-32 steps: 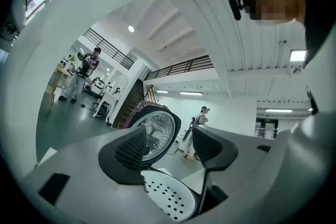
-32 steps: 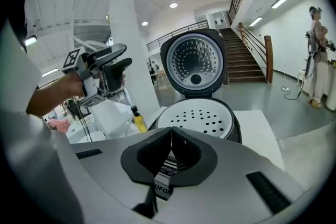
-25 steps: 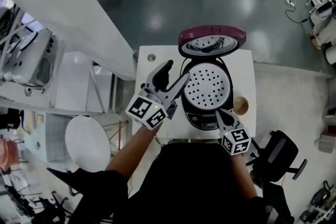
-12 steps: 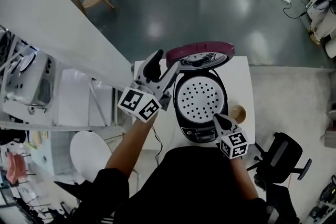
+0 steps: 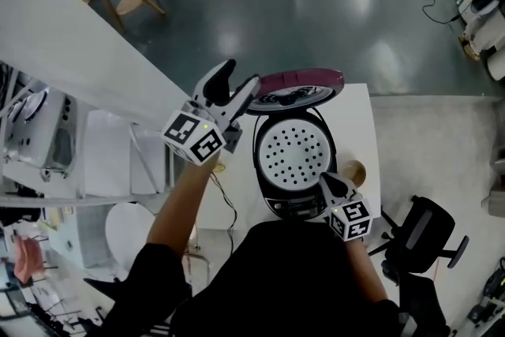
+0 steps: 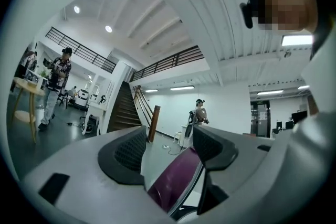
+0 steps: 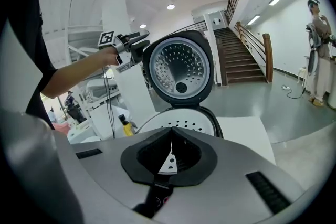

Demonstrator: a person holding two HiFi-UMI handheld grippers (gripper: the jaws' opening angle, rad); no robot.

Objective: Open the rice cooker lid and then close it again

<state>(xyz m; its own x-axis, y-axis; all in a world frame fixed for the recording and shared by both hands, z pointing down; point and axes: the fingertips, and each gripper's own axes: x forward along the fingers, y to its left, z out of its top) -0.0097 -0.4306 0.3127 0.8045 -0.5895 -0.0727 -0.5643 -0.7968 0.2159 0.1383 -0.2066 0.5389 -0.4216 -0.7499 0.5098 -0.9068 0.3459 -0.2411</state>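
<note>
The rice cooker (image 5: 292, 162) stands on a white table (image 5: 359, 110) with its maroon lid (image 5: 298, 81) raised upright at the back. A white perforated inner plate (image 5: 292, 150) covers the pot. My left gripper (image 5: 234, 83) is open at the lid's left edge. In the left gripper view the lid's maroon rim (image 6: 176, 181) runs edge-on low between the spread jaws, and the pads are not pressing on it. My right gripper (image 5: 331, 184) is shut and empty at the cooker's front. In the right gripper view it (image 7: 171, 155) points at the plate (image 7: 184, 126) and the lid's silver underside (image 7: 178, 68).
A small brown cup (image 5: 353, 172) sits on the table right of the cooker. A black cord (image 5: 225, 205) hangs off the table's left side. A black chair (image 5: 422, 237) stands at the right, a white round stool (image 5: 130, 229) at the left. A yellow bottle (image 7: 125, 126) shows beyond the cooker.
My left gripper has risen and moved from beside the pot to the left edge of the raised lid, still open. The right gripper stays shut and has shifted slightly along the cooker's front.
</note>
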